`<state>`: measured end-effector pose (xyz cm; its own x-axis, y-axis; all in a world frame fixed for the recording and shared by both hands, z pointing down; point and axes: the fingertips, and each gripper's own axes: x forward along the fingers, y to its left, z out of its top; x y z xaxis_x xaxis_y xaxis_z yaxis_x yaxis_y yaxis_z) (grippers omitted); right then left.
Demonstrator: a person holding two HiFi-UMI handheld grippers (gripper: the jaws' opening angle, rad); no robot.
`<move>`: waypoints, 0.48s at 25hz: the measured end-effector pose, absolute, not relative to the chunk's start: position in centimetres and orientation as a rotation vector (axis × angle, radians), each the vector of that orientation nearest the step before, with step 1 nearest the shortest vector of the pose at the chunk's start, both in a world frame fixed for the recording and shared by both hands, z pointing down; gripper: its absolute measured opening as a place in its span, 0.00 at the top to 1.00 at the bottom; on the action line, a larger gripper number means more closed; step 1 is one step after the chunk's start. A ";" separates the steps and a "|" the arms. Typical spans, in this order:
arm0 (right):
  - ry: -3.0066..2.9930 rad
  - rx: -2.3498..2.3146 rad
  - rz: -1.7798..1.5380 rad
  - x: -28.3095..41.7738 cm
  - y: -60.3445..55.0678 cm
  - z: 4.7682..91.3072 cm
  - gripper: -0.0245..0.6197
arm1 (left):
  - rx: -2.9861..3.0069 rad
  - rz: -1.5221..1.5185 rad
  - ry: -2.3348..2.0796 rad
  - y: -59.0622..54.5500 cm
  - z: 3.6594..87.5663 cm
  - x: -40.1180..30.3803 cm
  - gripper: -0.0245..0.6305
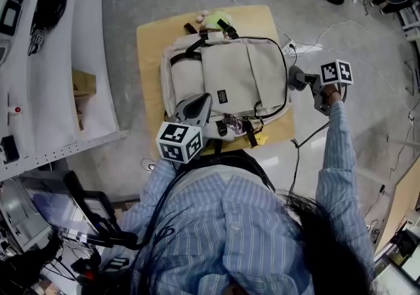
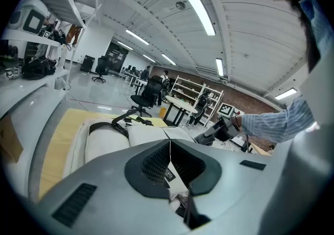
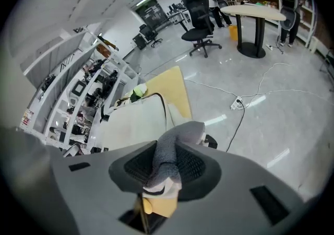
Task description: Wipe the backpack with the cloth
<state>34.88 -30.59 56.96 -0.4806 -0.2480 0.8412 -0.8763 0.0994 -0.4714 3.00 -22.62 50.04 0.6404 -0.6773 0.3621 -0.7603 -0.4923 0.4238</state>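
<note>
A beige backpack (image 1: 230,80) lies flat on a small wooden table (image 1: 149,44), its black straps at the far end. My left gripper (image 1: 199,107) hovers over the pack's near left corner, its jaws shut together with nothing between them; in the left gripper view (image 2: 169,144) the backpack (image 2: 104,142) spreads out just beyond them. My right gripper (image 1: 304,81) is off the table's right edge, beside the pack, shut on a grey cloth (image 1: 293,75). In the right gripper view the cloth (image 3: 169,153) bulges out between the jaws, with the backpack (image 3: 135,121) to the left.
White shelving (image 1: 59,58) with gear runs along the left. A green and yellow item (image 1: 216,21) lies at the table's far end. A power strip (image 3: 236,103) and cables lie on the floor to the right. A round table (image 3: 258,14) and office chairs stand farther off.
</note>
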 end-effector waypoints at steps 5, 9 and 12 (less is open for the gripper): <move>-1.781 1.092 1.351 33.0 -35.8 55.9 0.79 | 2.264 0.188 -1.120 -23.8 50.3 1.0 0.95; -1.794 1.110 1.317 32.3 -39.5 55.4 0.79 | 2.250 0.184 -1.132 -24.2 50.7 0.2 0.95; -1.815 1.112 1.296 31.6 -41.9 55.3 0.79 | 2.240 0.186 -1.140 -24.6 51.0 -0.3 0.95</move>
<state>31.59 -41.88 55.28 -0.4389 -0.2692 0.8573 -0.8982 0.1570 -0.4105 -0.27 -24.62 50.96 0.6194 -0.6857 0.3824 -0.7717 -0.4420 0.4573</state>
